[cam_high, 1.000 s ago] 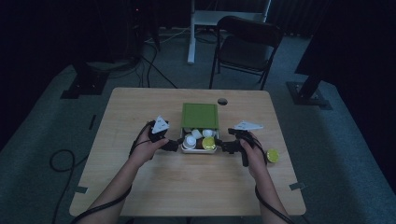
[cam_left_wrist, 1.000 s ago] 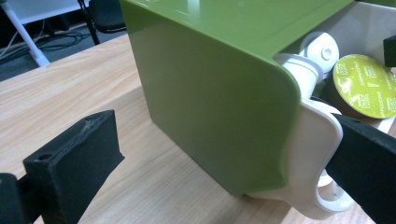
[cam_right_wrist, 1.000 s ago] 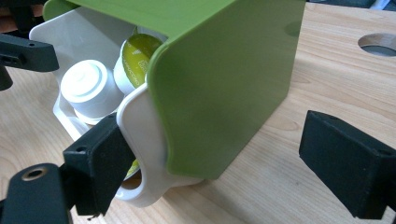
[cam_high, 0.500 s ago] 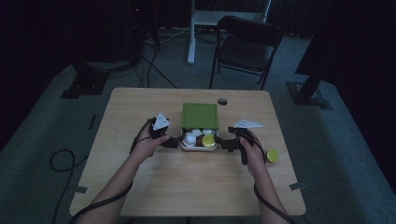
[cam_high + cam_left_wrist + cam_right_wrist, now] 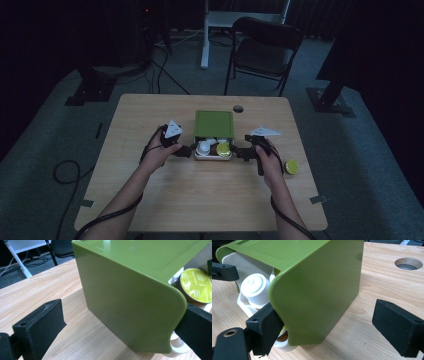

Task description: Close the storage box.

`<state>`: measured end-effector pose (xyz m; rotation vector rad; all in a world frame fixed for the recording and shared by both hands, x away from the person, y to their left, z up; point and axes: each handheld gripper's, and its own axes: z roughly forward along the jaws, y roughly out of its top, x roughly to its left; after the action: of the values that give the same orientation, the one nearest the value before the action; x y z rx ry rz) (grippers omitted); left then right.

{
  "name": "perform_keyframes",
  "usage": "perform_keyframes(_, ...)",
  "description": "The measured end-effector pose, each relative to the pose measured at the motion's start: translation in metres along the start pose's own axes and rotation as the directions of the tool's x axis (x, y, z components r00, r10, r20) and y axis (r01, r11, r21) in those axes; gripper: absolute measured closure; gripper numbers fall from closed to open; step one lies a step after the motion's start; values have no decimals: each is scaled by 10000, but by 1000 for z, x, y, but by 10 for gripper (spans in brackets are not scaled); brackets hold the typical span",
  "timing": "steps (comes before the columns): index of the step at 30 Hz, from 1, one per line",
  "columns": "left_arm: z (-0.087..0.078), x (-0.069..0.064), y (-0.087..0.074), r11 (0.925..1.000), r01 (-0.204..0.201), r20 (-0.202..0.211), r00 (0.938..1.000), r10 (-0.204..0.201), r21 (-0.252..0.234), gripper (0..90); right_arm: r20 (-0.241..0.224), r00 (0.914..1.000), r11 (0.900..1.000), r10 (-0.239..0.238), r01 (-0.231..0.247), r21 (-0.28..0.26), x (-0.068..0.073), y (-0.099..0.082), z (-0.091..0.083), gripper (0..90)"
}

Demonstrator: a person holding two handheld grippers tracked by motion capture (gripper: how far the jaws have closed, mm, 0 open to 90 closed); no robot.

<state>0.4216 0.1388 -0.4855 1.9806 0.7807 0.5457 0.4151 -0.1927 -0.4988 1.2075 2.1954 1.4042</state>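
High view: a person at a wooden desk holds two grippers either side of a green box near the desk's centre. A white drawer sticks out of the box's near end w/ white pods and a yellow-lidded pod inside. Left gripper sits at the drawer's left corner, right gripper at its right. Both w/ jaws apart, clamped on nothing. Left gripper view: one jaw beside the box's front corner, the other out over bare desk. Right gripper view: one jaw against the box's front edge by the drawer. Another yellow pod lies by the right hand; a chair stands beyond the desk.
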Motion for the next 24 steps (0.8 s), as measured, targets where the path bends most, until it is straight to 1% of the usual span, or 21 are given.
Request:
perform_keyframes(3, 0, 0, 1, 10000, -32, -36, 10000, 32, 14, 1, 88, 10000, 10000, -30, 30, -12, 0, 1, 0, 103)
perform_keyframes(8, 1, -1, 1, 10000, 5, -45, 10000, -5, 0, 1, 106, 9998, 9999, 148, -148, 9, 0, 0, 1, 98)
perform_keyframes(12, 1, -3, 1, 10000, -2, -88, 10000, 2, -40, 2, 555, 9963, 9978, 654, -646, -158, 0, -1, 2, 99)
perform_keyframes(15, 1, -3, 1, 9999, 77, -116, 9999, -78, -79, 2, 546, 9953, 9965, 805, -790, -286, 0, -3, 3, 99)
perform_keyframes(21, -2, -4, 2, 9995, 236, -74, 9997, -238, -189, 2, 540, 9964, 9978, 651, -643, -177, 0, -5, 3, 101)
perform_keyframes(24, -3, -5, 3, 9992, 336, 9, 9994, -336, -237, 2, 567, 9966, 9982, 597, -593, -102, 1, -5, 2, 101)
